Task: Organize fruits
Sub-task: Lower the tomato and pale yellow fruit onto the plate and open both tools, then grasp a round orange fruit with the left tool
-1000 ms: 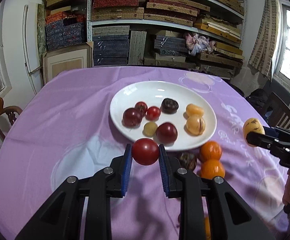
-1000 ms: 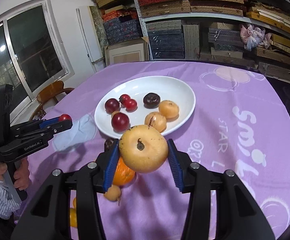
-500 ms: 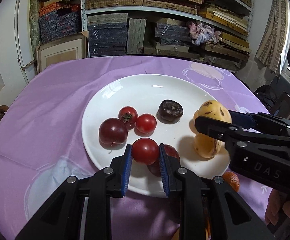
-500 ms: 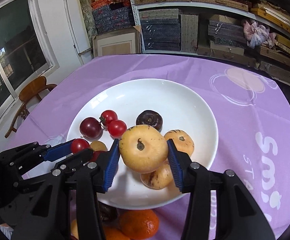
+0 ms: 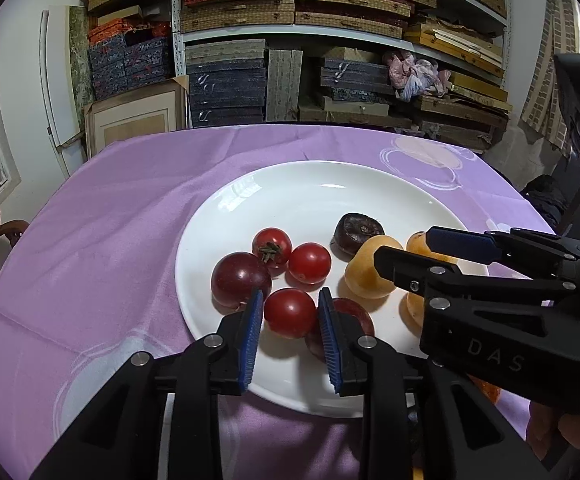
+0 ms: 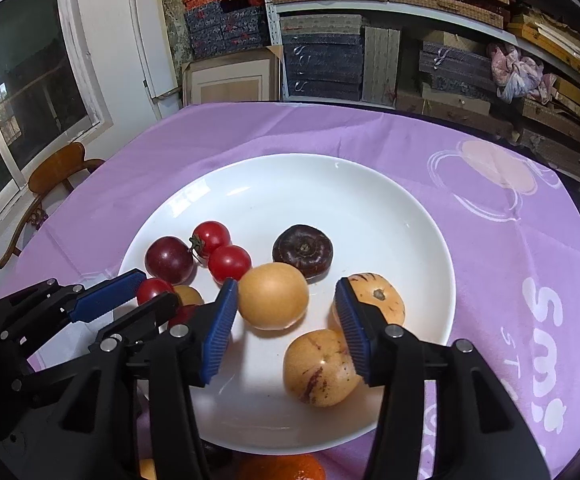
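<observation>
Oranges (image 6: 286,470) cut off below plate (image 6: 369,184) | my left gripper (image 5: 290,320) easing apart around tomato (image 5: 290,312) | my right gripper (image 6: 286,324) spread, just opened, pear (image 6: 272,301) loose between.

The plate's (image 6: 369,208) far half lies bare; near the grippers, fruit crowds it, seemingly leaving narrow gaps.

I count three cherry tomatoes (image 5: 290,313) (image 5: 309,263) (image 5: 272,245) on one white plate (image 5: 329,188). Two dark red plums (image 5: 240,279) (image 5: 349,312), one near-black fruit (image 6: 303,251), one plain yellow fruit (image 6: 272,301), two striped yellow ones (image 6: 318,367) (image 6: 381,300), one small yellow one (image 6: 188,295). One orange (image 6: 282,470) shows off the plate.
</observation>
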